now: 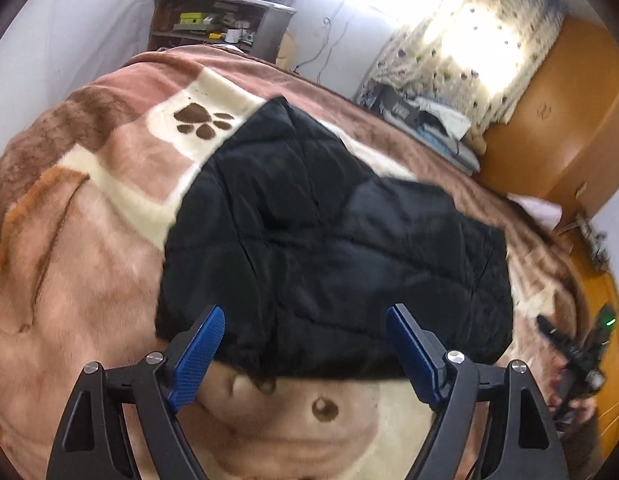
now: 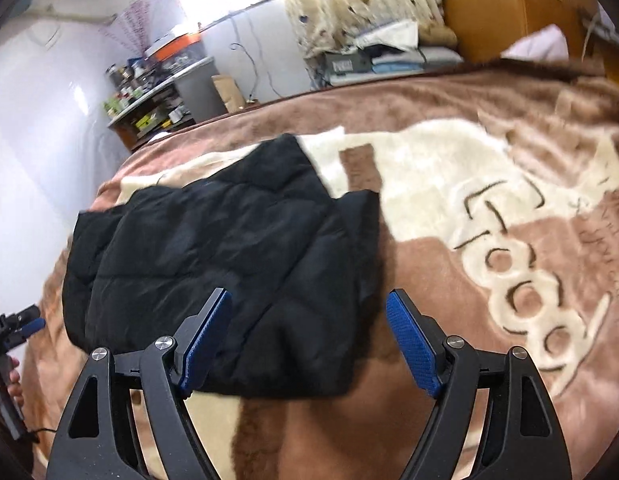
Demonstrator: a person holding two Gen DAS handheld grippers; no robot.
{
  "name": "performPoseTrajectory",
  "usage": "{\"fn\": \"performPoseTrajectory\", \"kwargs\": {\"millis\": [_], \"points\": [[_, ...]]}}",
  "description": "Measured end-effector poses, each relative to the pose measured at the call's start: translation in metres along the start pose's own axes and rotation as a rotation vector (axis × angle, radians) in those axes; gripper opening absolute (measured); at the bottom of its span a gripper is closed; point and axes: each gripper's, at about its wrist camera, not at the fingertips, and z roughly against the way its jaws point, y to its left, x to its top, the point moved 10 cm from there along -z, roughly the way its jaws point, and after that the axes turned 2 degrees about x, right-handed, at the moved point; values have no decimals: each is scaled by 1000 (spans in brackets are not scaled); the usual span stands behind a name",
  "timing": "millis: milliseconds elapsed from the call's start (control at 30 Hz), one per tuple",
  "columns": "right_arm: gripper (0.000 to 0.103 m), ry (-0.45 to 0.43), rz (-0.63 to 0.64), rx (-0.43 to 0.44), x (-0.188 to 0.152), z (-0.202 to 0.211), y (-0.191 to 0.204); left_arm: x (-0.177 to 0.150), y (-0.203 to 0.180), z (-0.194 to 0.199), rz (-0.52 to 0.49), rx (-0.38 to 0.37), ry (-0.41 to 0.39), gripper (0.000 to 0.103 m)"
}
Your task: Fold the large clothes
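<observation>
My left gripper (image 1: pixel 305 344) and my right gripper (image 2: pixel 309 336) both hang above the bed with their jaws spread wide and nothing between the blue pads; neither is touching cloth. The black quilted jacket (image 1: pixel 329 240) lies on the brown and cream blanket (image 1: pixel 89 220), already gathered into a thick, roughly square bundle, with one darker panel lapped over its right part as my left camera sees it. From my right camera the bundle sits to the left of my jaws, its near corner just under my left pad (image 2: pixel 207 336).

I judge the fold is nearly done and what remains is one more halving or a tidy-up. To do that well, I should come down on the near edge with both grippers well apart, one by each corner, so the padded layers lift evenly. The filling is springy, so I expect I need to bite through every layer at the hem, not just the top skin, or the inner flap will slide out. I carry the edge low across and lay it flush with the far edge before I let go.
</observation>
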Motion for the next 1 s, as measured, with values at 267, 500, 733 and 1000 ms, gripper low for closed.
{"fn": "performPoseTrajectory", "kwargs": {"millis": [267,500,733,1000], "points": [[79,13,58,-38,-42,12,47,-59,-42,2,-113,79,15,83],[79,17,131,-86,-74,26,72,-85,-55,19,-200,213,-10,83],[79,-16,166,-140,-83,47,82,-98,-73,37,-252,276,-48,83],[79,-12,138,-159,-90,56,81,-106,-79,40,-213,262,-41,83]]}}
